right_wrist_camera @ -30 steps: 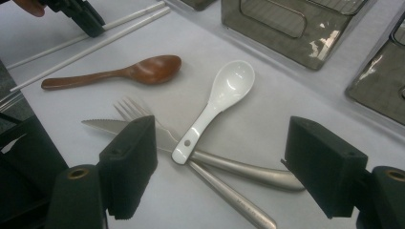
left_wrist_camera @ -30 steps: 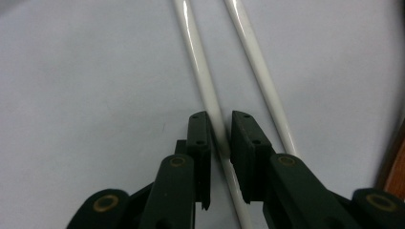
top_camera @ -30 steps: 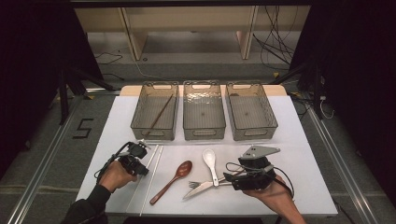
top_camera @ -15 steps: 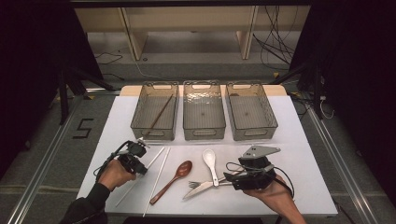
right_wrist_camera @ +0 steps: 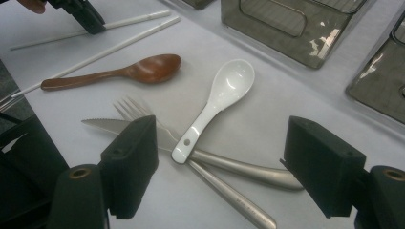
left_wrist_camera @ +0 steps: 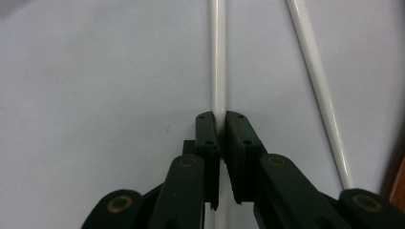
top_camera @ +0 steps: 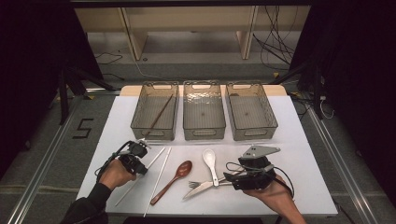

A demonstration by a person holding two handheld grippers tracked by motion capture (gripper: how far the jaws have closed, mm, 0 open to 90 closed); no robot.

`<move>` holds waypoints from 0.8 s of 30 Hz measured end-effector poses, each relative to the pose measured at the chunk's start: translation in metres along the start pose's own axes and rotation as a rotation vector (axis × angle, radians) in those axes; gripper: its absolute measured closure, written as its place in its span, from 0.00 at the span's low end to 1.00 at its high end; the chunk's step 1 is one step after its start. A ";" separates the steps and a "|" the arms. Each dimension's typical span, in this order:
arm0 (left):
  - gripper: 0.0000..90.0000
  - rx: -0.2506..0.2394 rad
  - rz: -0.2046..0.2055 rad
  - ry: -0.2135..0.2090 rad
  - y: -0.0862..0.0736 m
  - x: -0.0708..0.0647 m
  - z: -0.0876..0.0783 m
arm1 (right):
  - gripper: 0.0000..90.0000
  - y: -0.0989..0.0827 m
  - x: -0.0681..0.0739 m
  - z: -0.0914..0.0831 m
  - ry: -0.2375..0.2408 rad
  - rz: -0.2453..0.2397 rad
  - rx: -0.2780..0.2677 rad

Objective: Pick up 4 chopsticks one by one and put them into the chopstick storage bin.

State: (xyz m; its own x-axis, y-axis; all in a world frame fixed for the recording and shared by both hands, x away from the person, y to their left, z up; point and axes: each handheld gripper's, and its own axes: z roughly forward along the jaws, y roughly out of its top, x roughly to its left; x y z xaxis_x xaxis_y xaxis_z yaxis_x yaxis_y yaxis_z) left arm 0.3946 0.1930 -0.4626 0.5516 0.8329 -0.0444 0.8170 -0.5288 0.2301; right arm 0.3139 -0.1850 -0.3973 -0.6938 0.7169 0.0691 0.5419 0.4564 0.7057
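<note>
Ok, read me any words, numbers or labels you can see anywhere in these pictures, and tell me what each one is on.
"5": a black numeral on the grey floor left of the table.
No other text is legible; the bins and cutlery carry no readable marking.

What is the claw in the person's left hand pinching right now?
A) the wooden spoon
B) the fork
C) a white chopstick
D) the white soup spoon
C. In the left gripper view the left claw is closed on a white chopstick lying on the table, while the second chopstick lies free beside it; the wooden spoon, fork and white soup spoon lie untouched.
</note>
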 end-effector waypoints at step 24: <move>0.93 -0.080 0.030 -0.063 -0.001 0.008 -0.027 | 0.31 0.000 -0.001 -0.001 0.000 0.007 -0.006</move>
State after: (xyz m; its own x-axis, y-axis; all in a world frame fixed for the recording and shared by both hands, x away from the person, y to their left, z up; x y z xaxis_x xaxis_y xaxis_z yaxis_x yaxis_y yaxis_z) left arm 0.3940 0.2041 -0.4372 0.5870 0.8038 -0.0965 0.7853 -0.5364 0.3090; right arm 0.3145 -0.1865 -0.3968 -0.6898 0.7202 0.0736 0.5437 0.4482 0.7096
